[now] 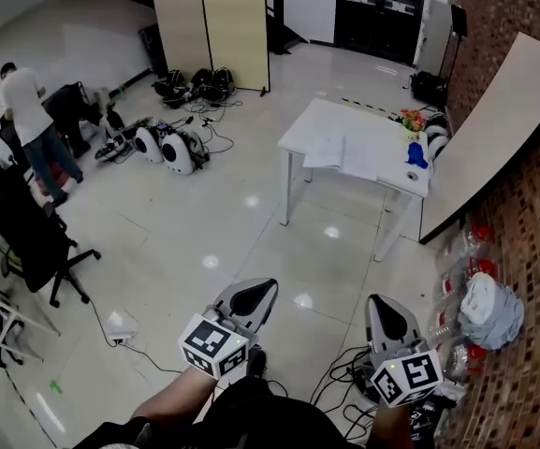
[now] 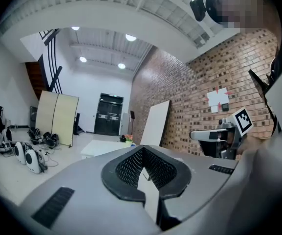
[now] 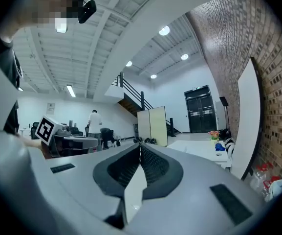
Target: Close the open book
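Note:
The open book (image 1: 342, 153) lies flat with pale pages up on a white table (image 1: 318, 120), far ahead across the tiled floor. Both grippers are held low and level near the person's body, well short of the table. My left gripper (image 1: 264, 291) is shut with nothing in it; in the left gripper view its fingertips (image 2: 143, 149) meet and the table (image 2: 101, 148) shows beyond them. My right gripper (image 1: 380, 301) is also shut and empty; in the right gripper view its jaws (image 3: 140, 146) are together, with the table (image 3: 202, 148) off to the right.
On the table's right end sit a blue object (image 1: 417, 154) and some flowers (image 1: 412, 118). A large white board (image 1: 494, 129) leans on the brick wall. Bags and bottles (image 1: 489, 311) lie at the right, cables (image 1: 340, 372) underfoot. An office chair (image 1: 36, 241) and a person (image 1: 28, 120) are at the left.

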A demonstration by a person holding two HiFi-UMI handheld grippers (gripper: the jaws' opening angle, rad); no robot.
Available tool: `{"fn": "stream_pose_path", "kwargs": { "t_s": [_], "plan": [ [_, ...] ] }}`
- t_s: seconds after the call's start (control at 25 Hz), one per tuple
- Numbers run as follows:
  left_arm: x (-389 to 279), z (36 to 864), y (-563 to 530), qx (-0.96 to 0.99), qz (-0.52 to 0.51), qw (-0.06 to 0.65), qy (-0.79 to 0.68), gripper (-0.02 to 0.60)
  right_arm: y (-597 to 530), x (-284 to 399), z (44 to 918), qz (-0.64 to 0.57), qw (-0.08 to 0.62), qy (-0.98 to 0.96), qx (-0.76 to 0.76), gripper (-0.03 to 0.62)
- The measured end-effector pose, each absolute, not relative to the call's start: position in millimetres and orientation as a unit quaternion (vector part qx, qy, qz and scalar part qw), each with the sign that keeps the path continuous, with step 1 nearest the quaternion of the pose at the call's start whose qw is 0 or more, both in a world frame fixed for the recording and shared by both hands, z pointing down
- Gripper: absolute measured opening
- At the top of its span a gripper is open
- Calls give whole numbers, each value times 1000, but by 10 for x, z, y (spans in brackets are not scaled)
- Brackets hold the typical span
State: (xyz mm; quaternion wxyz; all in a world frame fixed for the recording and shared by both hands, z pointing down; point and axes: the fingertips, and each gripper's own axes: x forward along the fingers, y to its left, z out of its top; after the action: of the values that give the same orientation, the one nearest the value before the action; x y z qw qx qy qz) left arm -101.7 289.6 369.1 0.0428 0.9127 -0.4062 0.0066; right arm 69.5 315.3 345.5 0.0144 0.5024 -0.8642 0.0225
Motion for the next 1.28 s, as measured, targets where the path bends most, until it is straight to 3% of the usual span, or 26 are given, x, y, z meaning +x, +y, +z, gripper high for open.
{"fn": "stream_pose_path", "kwargs": {
  "t_s": [0.68, 1.28],
  "plan": [
    [-1851, 3698, 1060, 931, -5, 41, -362, -5, 1433, 18, 3460, 21, 31, -827, 562, 2],
    [-1758, 3815, 50, 928, 0, 56, -369, -5, 398, 48, 3509, 27, 45, -836, 546, 2]
  ]
}}
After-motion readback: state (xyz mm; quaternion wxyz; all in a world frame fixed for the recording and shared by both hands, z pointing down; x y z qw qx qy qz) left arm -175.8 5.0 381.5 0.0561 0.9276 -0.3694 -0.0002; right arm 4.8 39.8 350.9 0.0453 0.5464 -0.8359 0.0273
